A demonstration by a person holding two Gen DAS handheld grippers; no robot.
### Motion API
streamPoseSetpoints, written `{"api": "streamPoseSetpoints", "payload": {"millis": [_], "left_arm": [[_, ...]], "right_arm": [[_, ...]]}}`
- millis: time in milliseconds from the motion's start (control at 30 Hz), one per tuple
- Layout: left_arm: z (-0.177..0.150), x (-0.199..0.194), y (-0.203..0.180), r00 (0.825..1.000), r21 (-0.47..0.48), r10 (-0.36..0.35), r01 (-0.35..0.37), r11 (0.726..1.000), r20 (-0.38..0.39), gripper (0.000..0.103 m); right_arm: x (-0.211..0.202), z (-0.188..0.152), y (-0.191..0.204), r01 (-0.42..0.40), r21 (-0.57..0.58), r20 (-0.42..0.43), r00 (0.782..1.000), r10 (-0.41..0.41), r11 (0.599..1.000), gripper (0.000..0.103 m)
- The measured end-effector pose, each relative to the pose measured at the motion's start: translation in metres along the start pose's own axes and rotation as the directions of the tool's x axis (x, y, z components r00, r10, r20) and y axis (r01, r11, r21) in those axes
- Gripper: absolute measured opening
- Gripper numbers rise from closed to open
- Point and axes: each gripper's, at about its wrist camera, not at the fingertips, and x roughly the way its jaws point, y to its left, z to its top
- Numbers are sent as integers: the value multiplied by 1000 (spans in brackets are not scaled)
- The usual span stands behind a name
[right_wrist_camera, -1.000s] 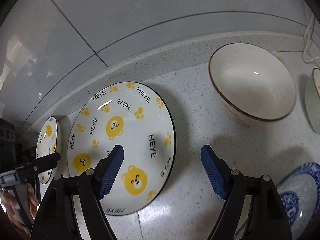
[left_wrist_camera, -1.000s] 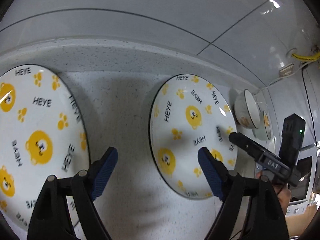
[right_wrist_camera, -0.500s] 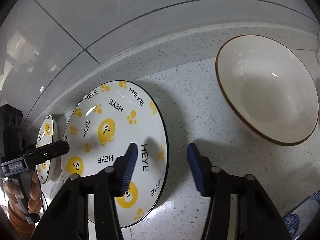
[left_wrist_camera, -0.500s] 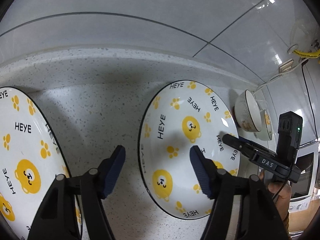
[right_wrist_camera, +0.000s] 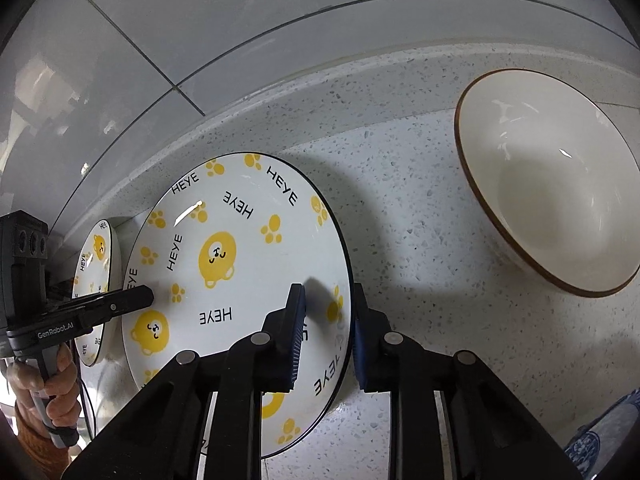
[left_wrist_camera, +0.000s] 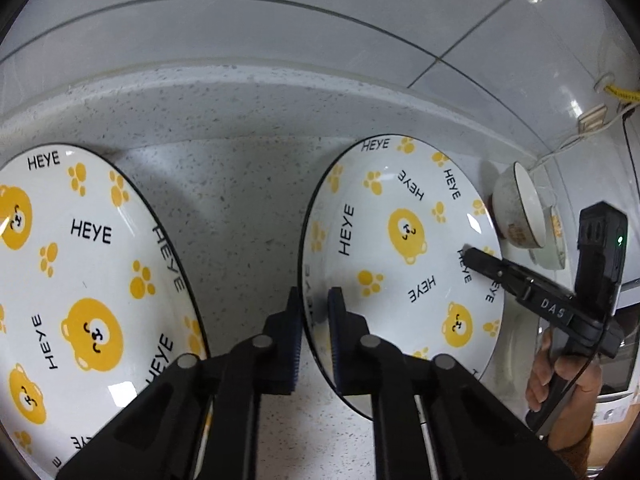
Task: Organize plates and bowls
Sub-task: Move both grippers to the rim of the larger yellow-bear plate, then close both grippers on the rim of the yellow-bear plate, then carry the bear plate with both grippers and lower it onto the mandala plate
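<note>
Two "HEYE" bear plates flat on speckled counter; nearer bear plate [left_wrist_camera: 400, 248] pinched at left rim by just-closed left gripper [left_wrist_camera: 314, 320], at right rim by closing right gripper [right_wrist_camera: 328, 332].

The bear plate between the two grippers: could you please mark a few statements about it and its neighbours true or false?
1. The left gripper is shut on the bear plate at its rim. True.
2. The right gripper holds the brown-rimmed bowl. False: its jaws, which have just been closing, clamp the same plate's opposite rim; the bowl stands apart.
3. A second bear plate lies on the counter beside it. True.
4. The bowl holds food. False: it is empty.
</note>
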Motion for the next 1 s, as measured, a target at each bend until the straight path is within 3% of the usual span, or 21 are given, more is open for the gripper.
{"api": "streamPoseSetpoints", "payload": {"millis": [267, 533, 767, 1000], "left_arm": [[-7, -7, 2, 1000, -7, -4, 4, 1000, 20, 11], [-28, -47, 2, 998, 12, -16, 15, 1000, 64, 11], [-90, -117, 19, 993, -7, -34, 35, 999, 111, 11], [-184, -200, 63, 988, -81, -25, 38, 996, 151, 11]], "right_arm": [[-5, -6, 12, 14, 5, 23, 1000, -14, 1000, 19], [-36, -22, 24, -1, -9, 56, 998, 1, 1000, 19], [-82, -63, 63, -38, -88, 58, 997, 43, 995, 18], [-121, -130, 129, -106, -204, 29, 993, 114, 973, 16]]}}
